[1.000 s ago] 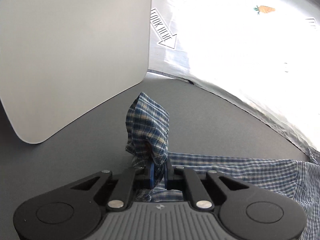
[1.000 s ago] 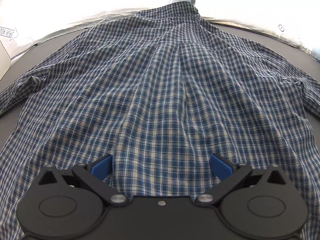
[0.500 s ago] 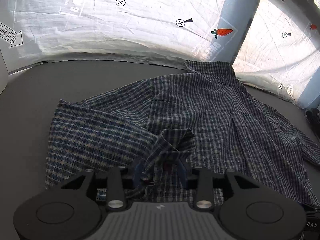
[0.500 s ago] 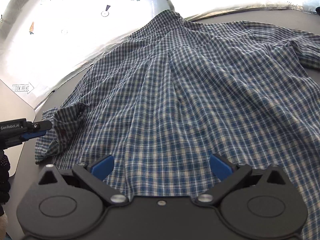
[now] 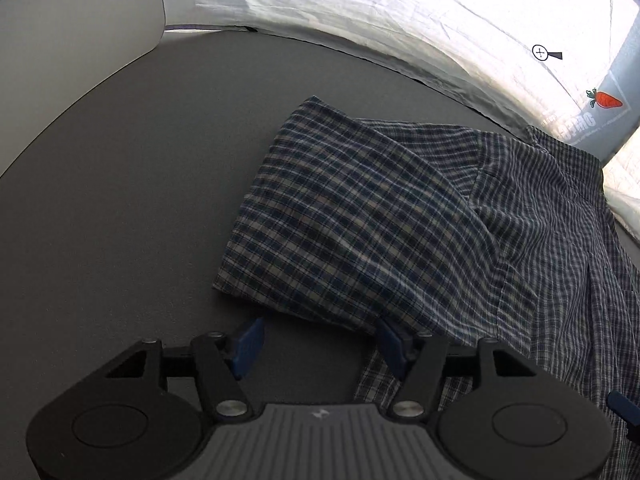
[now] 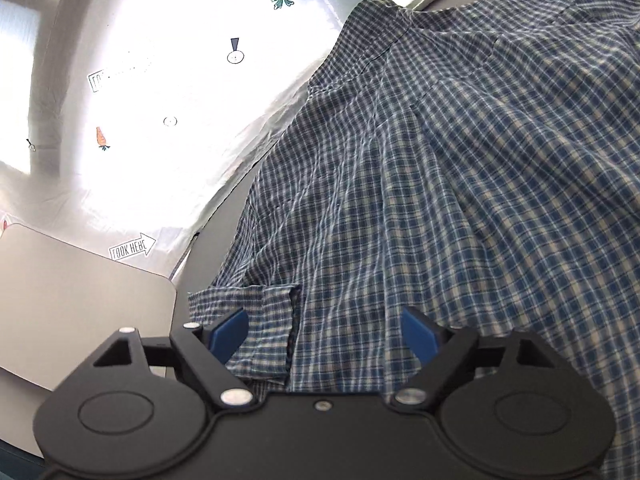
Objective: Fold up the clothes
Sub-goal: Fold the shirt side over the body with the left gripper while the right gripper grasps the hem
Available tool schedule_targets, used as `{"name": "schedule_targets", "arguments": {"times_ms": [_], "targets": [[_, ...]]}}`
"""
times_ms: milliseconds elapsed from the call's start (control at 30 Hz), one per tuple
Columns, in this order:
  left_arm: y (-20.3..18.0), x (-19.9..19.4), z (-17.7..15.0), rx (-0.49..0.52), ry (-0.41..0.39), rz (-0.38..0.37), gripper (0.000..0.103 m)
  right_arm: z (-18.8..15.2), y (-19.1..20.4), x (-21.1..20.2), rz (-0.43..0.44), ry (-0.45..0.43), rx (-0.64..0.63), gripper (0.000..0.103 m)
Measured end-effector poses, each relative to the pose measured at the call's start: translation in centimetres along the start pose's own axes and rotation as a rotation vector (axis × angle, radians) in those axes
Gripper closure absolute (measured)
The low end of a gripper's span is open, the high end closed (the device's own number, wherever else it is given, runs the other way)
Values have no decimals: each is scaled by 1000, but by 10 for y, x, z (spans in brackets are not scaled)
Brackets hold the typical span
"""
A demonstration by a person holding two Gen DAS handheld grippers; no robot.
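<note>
Covering most of the scene, a dark grey bench [image 5: 132, 184] carries everything, backed by a bright white curtain [image 5: 400, 12] printed with carrots, crosshair marks and "LOOK HERE" arrows. A pale grey board [image 6: 76, 304] stands at the bench's left side.

Next in size: the blue plaid shirt [image 6: 460, 184], lying spread on the bench with its collar end toward the curtain. The cloth is rumpled, with long creases running down its middle. In the left wrist view the sleeve [image 5: 340, 216] is folded back over the shirt body, lying flat, its near edge just in front of the gripper. In the right wrist view the sleeve's cuff [image 6: 256, 320] lies at the shirt's left edge, near the board.

Left gripper [image 5: 320, 346]: jaws spread wide, nothing between them. Its right blue pad touches or sits just under the folded sleeve's edge; I cannot tell which.

Right gripper [image 6: 326, 332]: jaws also spread apart, holding nothing, above the cuff and adjacent shirt fabric.
</note>
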State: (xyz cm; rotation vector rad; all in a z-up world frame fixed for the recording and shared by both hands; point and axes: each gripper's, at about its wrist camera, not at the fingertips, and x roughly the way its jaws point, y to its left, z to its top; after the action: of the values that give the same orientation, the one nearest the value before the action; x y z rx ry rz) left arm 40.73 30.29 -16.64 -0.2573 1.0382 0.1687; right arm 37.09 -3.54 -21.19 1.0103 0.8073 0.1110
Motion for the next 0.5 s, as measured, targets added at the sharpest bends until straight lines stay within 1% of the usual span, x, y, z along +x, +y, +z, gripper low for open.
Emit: {"name": "schedule_targets", "arguments": {"times_ms": [33,67,100,133,167,200,233,267,300,400,433,500], "targets": [[-3,4,0,17,6,14,40,2,-2,8,30,18,53,28],[-7,6,-1,39,3,28,38,3,-3,16,58,36,102,42],[-11,8,-1,63,-1,38,36,3,-5,24,86,55,151,48],[-15,10,-1,83,-1,48,34,3,-6,33,113,74,190,49],[-18,12,-1,101,-1,57,32,2,-3,42,134,94,204,54],[-20,13,-1,111,-1,64,31,1,0,49,141,110,196,61],[-22,14,0,119,-2,69,30,0,5,55,139,127,175,65],[-22,16,1,117,2,68,28,-1,10,62,131,145,148,71],[-22,17,3,110,6,63,27,-3,15,67,119,158,126,73],[-21,20,8,78,28,52,23,-7,25,83,71,185,90,73],[-22,21,10,76,35,52,20,-8,28,87,48,190,74,73],[-26,24,12,86,48,62,19,-8,38,89,-26,174,2,73]]}}
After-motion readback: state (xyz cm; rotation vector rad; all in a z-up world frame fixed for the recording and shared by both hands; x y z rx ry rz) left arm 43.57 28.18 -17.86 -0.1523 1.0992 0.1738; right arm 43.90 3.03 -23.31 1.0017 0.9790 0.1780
